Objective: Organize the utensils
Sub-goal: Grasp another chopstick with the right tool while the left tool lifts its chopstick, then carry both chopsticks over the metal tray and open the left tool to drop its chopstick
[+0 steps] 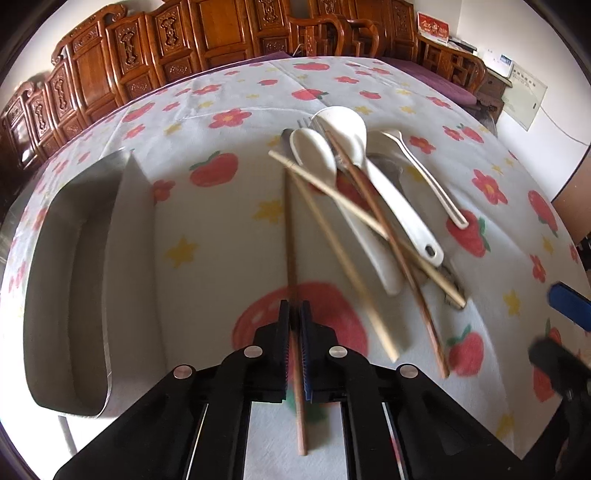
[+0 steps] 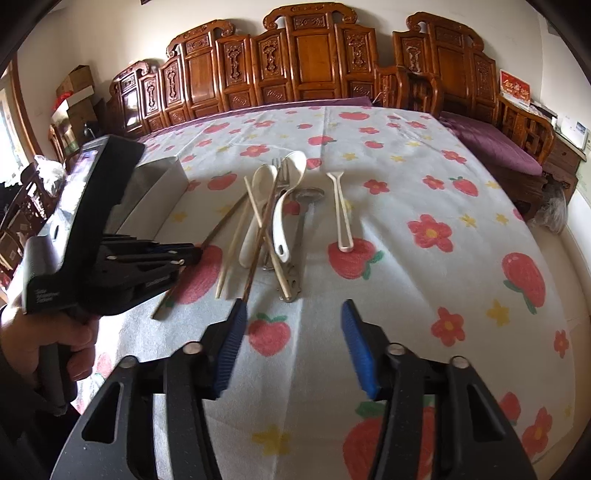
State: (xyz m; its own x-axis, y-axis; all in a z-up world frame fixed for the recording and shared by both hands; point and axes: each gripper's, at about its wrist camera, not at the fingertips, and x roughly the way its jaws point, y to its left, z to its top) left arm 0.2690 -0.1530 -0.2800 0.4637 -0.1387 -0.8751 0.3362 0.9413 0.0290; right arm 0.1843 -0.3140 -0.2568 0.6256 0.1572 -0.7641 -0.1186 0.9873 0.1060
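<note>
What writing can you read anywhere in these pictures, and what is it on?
No text is legible.
Red card on the side cabinet: gold characters, too blurred to read.
White board against the wall: a line of print, too small.
Left gripper body: white lettering, too blurred.

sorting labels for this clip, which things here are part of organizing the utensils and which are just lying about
Part of the job:
- brown chopstick, clamped in the left gripper
- pile of white spoons, chopsticks and fork
- slim white spoon, lying apart
- metal tray
- right gripper, open, empty

Just there:
- floral tablecloth
- carved wooden bench
- cardboard boxes
</note>
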